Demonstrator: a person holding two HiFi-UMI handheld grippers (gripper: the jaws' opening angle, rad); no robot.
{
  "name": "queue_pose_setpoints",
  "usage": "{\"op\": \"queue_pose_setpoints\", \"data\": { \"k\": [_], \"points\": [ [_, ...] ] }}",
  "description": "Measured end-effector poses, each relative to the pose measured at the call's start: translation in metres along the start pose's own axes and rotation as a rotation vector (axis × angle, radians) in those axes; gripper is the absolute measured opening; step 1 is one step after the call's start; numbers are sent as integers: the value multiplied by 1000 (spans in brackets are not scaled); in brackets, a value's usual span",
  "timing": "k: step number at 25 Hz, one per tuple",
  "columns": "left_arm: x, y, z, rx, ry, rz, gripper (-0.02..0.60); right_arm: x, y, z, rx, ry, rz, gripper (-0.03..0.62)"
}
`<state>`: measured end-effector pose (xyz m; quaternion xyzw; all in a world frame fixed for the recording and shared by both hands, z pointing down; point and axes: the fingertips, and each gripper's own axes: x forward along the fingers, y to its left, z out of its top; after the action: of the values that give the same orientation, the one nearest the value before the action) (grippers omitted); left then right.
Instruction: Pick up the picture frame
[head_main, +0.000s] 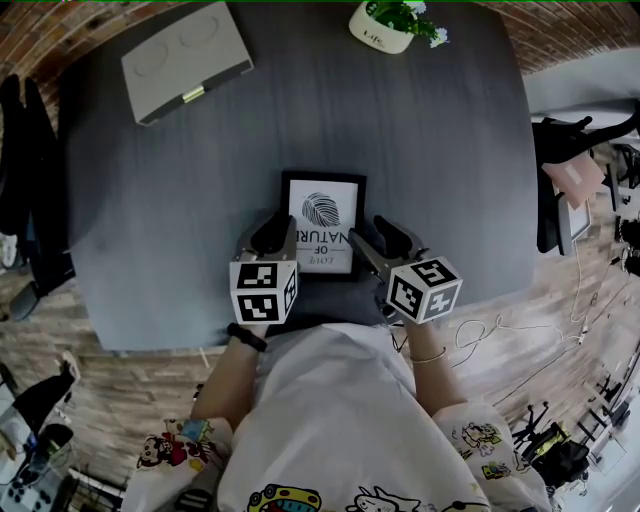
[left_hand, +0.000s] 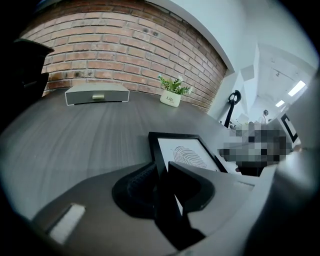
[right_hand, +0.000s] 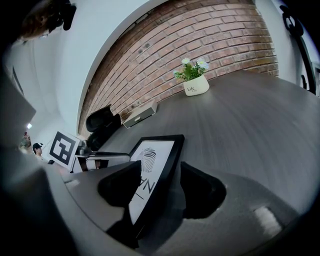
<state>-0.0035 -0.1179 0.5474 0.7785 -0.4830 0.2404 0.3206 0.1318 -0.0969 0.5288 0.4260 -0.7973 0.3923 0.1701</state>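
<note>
Grasping the picture frame (head_main: 322, 222) on the desk (head_main: 150, 250), with left tongs (head_main: 275, 232) pinching one edge and right tongs (head_main: 385, 238) open astride the other; next, likely, closing right and lifting level.

The right gripper (right_hand: 159, 182) stands with jaws apart astride one edge of the black rectangular picture frame (right_hand: 150, 162) on the dark grey surface (right_hand: 250, 120).

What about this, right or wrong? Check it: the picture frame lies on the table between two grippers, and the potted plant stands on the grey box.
Wrong in one point. The head view shows the potted plant standing on the table itself, apart from the grey box. The picture frame does lie on the table between the left gripper and right gripper.
</note>
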Motion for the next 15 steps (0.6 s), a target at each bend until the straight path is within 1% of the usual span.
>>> {"op": "queue_pose_setpoints", "data": {
  "k": [7, 15],
  "points": [
    [-2, 7, 3, -76, -7, 5, 80, 1, 2, 0, 22, 1, 11, 227],
    [-3, 16, 7, -195, -12, -17, 80, 6, 11, -5, 146, 24, 102, 225]
  ]
}}
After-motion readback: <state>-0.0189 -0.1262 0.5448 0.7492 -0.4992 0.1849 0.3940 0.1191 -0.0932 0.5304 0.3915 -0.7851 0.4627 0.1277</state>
